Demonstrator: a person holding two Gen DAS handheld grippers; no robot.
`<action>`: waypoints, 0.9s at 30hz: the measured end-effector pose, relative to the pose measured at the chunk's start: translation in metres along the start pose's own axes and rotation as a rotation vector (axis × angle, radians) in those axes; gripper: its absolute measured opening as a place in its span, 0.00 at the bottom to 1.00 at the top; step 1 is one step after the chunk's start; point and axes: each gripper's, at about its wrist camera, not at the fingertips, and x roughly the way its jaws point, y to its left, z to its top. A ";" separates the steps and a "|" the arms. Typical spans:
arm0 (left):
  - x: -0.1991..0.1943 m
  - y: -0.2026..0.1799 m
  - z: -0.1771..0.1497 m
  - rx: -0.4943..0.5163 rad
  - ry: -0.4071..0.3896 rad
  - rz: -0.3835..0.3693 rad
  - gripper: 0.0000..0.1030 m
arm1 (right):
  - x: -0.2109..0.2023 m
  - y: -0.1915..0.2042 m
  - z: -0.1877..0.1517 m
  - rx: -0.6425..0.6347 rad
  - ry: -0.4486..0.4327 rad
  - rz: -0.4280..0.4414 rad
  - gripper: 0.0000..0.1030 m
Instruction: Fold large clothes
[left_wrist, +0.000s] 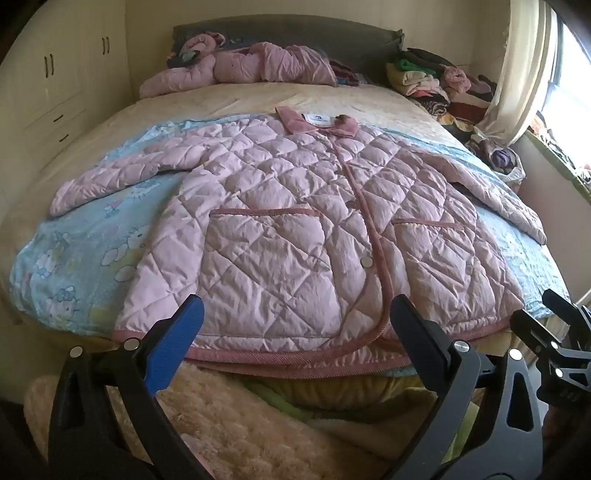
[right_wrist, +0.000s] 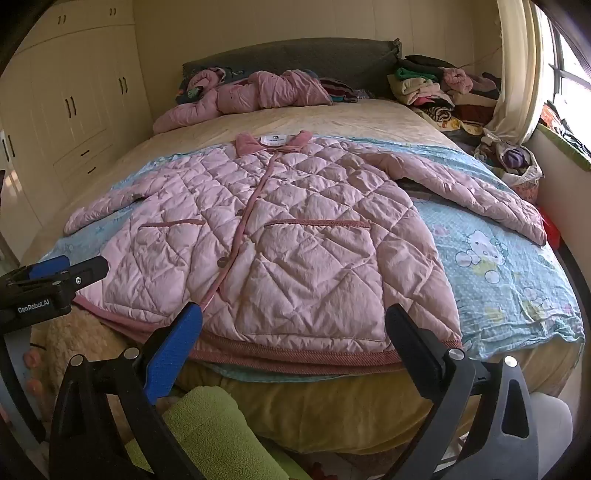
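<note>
- Far left, we see the cream wardrobe (left_wrist: 55, 74) along the wall, well clear of the bed (left_wrist: 332, 99).
- Our left hand-held gripper (left_wrist: 295, 332) hangs at the foot of the bed, jaws spread wide, nothing between them, just short of the hem.
- Centre stage, the pink quilted jacket (left_wrist: 295, 221) lies flat and face-up on the blue cartoon sheet (left_wrist: 74, 251), buttoned, collar toward the headboard, both sleeves out.
- Our right hand-held gripper (right_wrist: 293, 332) sits beside it, also gaping and empty, over the hem.
- Far right, we've a pile of clothes (right_wrist: 443, 92) by the curtain (right_wrist: 517, 74).
</note>
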 end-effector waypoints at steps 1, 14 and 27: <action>0.000 0.000 0.000 0.002 0.002 0.001 0.92 | 0.000 0.000 0.000 0.001 -0.001 0.001 0.96; 0.000 0.000 0.000 0.002 0.004 0.000 0.92 | 0.001 0.000 -0.001 0.003 0.000 0.003 0.96; 0.000 0.000 0.000 0.001 0.001 0.000 0.92 | 0.000 0.000 -0.001 0.002 -0.002 0.002 0.96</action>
